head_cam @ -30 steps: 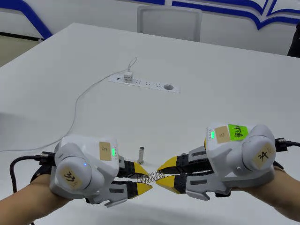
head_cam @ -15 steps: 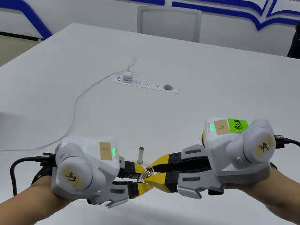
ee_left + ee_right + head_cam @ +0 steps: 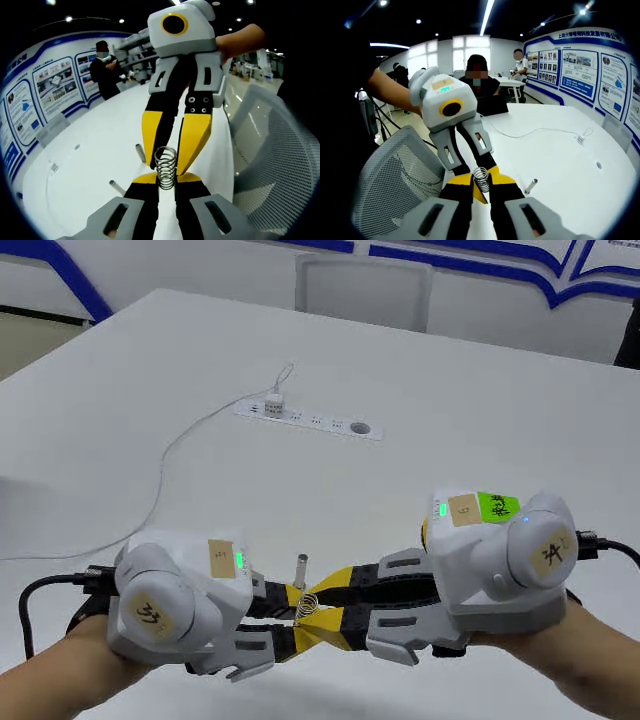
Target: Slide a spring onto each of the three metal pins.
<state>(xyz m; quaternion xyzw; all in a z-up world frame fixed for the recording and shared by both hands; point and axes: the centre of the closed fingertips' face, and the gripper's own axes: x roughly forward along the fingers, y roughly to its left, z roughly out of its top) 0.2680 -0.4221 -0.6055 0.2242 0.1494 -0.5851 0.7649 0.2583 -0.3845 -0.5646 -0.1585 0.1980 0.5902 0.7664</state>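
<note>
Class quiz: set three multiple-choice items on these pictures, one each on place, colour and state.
1. Where is the power strip? A on the table, beyond the spring; B on the floor; C hanging off the table's edge.
2. What colour are the jaw tips? A red; B yellow; C green.
3. The spring is: A lying loose; B squashed flat; C held in jaws.
Answers: 1 A, it lies mid-table; 2 B, both pairs show yellow; 3 C, the left gripper clamps its end in its jaws.
</note>
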